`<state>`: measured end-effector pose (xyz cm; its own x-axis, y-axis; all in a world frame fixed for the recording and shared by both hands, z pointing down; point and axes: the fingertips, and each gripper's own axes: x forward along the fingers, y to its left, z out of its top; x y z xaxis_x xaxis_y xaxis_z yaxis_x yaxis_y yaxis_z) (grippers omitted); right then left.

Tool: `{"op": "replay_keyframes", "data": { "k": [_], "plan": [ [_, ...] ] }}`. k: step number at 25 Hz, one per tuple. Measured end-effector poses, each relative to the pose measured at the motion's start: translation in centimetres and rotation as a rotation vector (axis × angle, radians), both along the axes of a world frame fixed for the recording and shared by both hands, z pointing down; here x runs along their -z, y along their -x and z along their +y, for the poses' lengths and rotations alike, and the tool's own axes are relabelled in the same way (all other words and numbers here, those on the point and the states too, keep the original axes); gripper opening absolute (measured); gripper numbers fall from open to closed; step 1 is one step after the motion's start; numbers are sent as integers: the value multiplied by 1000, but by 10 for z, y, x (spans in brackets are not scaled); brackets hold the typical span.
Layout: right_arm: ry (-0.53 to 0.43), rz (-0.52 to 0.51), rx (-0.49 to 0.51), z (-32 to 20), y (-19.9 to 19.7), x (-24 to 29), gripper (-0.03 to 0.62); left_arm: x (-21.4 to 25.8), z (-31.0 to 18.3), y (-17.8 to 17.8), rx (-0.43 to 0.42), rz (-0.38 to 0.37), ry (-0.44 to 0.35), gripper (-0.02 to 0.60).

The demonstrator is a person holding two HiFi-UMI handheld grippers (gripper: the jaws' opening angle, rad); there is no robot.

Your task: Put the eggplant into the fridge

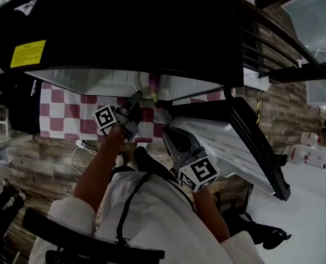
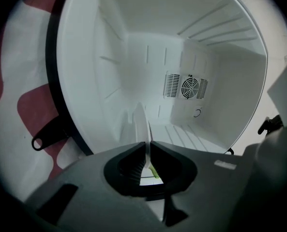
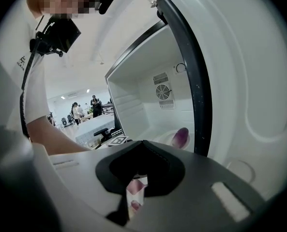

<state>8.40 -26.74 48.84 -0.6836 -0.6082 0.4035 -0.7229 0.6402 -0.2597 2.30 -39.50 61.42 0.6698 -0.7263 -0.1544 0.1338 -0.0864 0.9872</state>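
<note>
In the head view the eggplant [image 1: 153, 86] lies at the front lip of the fridge [image 1: 86, 77], stem toward us, just at the left gripper [image 1: 137, 98] tip. The left gripper view shows jaws pressed on a green sliver, which we think is the stem. In the right gripper view the right gripper [image 3: 142, 143] is farther away, its jaws pressed together on nothing.

In the head view's upper centre, the fridge [image 1: 124, 32] hides most of the eggplant [image 1: 153, 84]; only a narrow strip shows.
</note>
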Motion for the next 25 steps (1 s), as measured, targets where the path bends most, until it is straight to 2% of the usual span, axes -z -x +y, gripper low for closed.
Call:
{"op": "replay_keyframes", "data": {
  "k": [19, 25],
  "plan": [
    [16, 6, -19, -1, -5, -7, 6, -22, -16, -10, -14, -26, 33, 35],
    [20, 11, -32, 0, -11, -8, 6, -37, -21, -12, -12, -89, 71, 32]
  ]
}}
